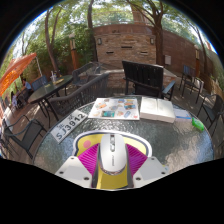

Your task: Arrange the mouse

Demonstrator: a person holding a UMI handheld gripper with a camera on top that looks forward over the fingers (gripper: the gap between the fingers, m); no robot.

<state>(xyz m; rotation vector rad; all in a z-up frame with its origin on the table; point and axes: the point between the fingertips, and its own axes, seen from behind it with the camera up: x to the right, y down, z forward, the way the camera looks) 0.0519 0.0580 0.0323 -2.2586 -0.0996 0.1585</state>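
A white mouse [111, 152] with a grey scroll wheel sits lengthwise between my gripper's fingers [111, 158]. The magenta pads [90, 158] press on both its sides, so the gripper is shut on it. A yellow surface [110, 178] shows under the mouse's rear, between the fingers. The mouse is held over the near part of a round glass patio table [60, 140].
Beyond the fingers on the table lie a printed sheet [114, 108], a white book [157, 109], a green object [198, 124] and a lettered sign [70, 123]. A black laptop screen [142, 77] stands at the far edge. Dark metal chairs [25, 138] ring the table.
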